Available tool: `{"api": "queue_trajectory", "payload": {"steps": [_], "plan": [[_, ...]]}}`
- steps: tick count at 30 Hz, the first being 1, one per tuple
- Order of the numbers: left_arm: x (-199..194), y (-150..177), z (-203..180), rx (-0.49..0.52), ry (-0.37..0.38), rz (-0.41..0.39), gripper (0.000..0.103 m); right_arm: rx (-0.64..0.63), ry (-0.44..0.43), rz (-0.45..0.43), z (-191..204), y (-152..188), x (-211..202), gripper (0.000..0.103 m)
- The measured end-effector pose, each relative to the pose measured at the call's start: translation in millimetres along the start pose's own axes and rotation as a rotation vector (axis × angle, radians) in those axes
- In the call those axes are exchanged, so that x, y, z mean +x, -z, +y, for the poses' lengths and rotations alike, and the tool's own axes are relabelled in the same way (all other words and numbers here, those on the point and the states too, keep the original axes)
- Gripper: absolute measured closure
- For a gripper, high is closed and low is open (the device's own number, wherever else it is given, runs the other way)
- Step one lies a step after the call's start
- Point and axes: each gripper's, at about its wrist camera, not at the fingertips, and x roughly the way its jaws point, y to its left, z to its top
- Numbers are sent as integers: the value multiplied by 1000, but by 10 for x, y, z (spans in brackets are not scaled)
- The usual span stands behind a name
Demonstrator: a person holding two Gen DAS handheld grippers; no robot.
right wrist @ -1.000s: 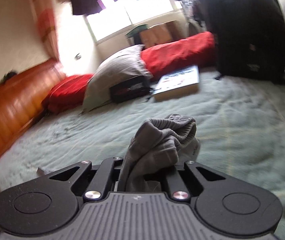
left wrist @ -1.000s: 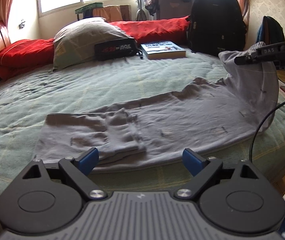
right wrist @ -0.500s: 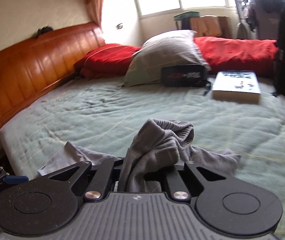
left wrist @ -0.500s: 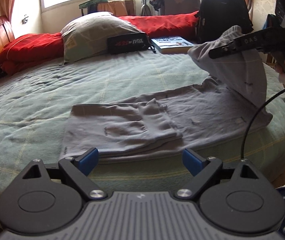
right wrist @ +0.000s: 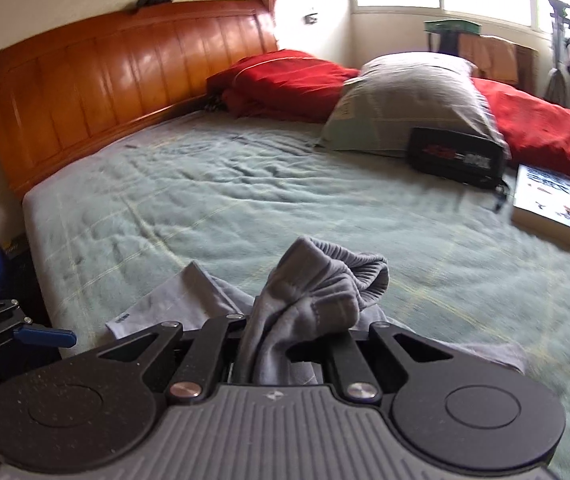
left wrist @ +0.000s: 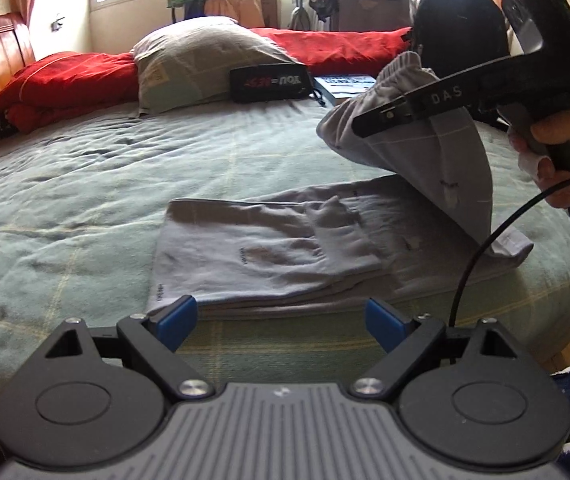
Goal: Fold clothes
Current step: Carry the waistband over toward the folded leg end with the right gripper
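- My right gripper [right wrist: 285, 344] is clamped tight on a bunched end of the grey trousers [left wrist: 269, 256], the ribbed cuff [right wrist: 349, 276] sticking up past my fingers.
- From the left wrist view, that same right gripper [left wrist: 369, 120] holds the cloth up above the bed [left wrist: 125, 184]; the lifted part hangs down in a slanted sheet to the rest of the garment.
- The rest of the trousers lies flat on the green blanket, near the bed's front edge, with one end already folded over on itself.
- My left gripper [left wrist: 281, 322] is spread wide, blue pads [left wrist: 177, 318] apart, nothing between them; it hangs just short of the folded edge, not touching.
- A hand [left wrist: 553, 152] grips the right gripper's handle; a black cable [left wrist: 481, 248] loops down from it.
- Farther back on the bed: a pillow [left wrist: 201, 64], a red quilt [left wrist: 73, 84], a black pouch [left wrist: 271, 82], a book [right wrist: 553, 204], a black backpack [left wrist: 461, 28].
- Wooden headboard [right wrist: 105, 76] at the left of the right wrist view.
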Motion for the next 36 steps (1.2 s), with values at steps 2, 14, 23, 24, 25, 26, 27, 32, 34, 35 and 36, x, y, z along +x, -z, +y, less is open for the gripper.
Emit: {"api": "queue_trajectory", "payload": {"steps": [2, 14, 23, 24, 25, 26, 27, 32, 34, 35, 36], "plan": [[-13, 10, 37, -7, -14, -2, 12, -26, -17, 7, 90, -64, 52, 92], [-88, 87, 244, -77, -52, -17, 12, -146, -57, 50, 515, -354, 398, 91], [-116, 151, 342, -126, -69, -22, 12, -200, -71, 82, 693, -421, 618, 90], [-113, 158, 344, -129, -71, -20, 12, -204, -72, 92, 704, -408, 659, 90], [-111, 166, 346, -131, -72, -18, 12, -206, -74, 102, 715, -395, 701, 90], [-110, 173, 341, -131, -73, -17, 12, -209, -76, 112, 726, -382, 742, 90], [-112, 178, 341, -132, -73, -16, 12, -214, -80, 120, 739, -370, 779, 90], [-118, 204, 357, -143, -78, -13, 12, -268, -78, 139, 852, -350, 936, 90], [-118, 215, 367, -149, -81, -13, 12, -292, -75, 148, 905, -338, 997, 89], [-115, 220, 375, -151, -81, -12, 12, -305, -78, 153, 933, -324, 1024, 89], [-113, 229, 383, -154, -82, -10, 12, -325, -76, 157, 965, -304, 1051, 89]]}}
